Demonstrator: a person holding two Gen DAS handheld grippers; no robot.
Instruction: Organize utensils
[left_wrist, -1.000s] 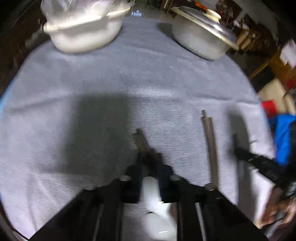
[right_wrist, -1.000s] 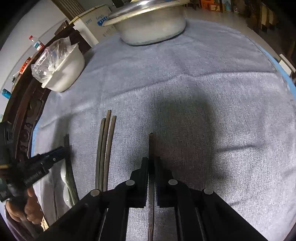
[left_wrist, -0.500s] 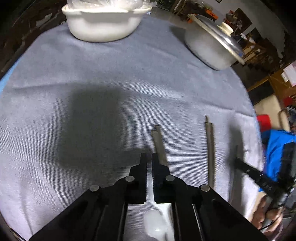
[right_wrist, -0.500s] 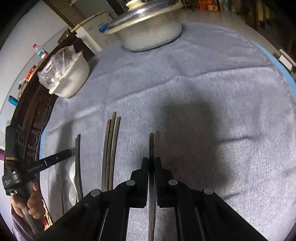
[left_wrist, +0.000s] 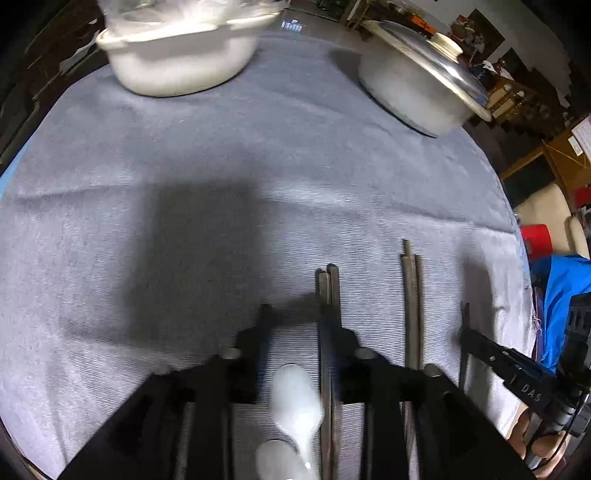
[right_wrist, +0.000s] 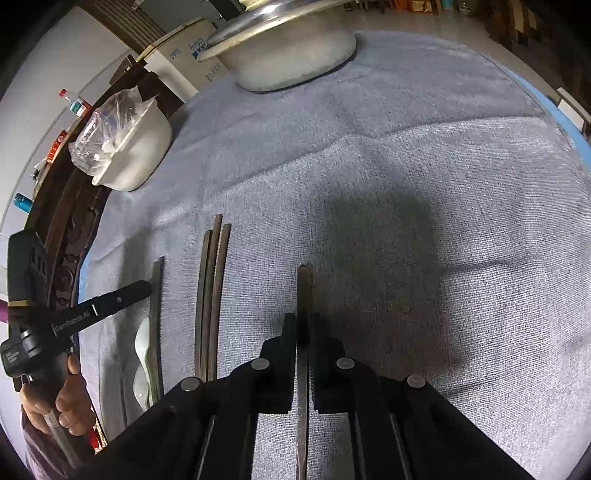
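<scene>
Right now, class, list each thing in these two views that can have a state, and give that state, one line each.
left gripper: open, holding nothing
right gripper: shut on a chopstick pair
chopstick pair: clamped, lying flat along the cloth
white spoons: lying on the cloth, apart from the fingers
metal pot: lid on
white bowl: open, plastic bag inside

grey cloth (left_wrist: 258, 155) covers the tabletop. white bowl (left_wrist: 177, 62) with a plastic bag (right_wrist: 107, 129) sits far left. lidded metal pot (left_wrist: 417, 85) far right.
</scene>
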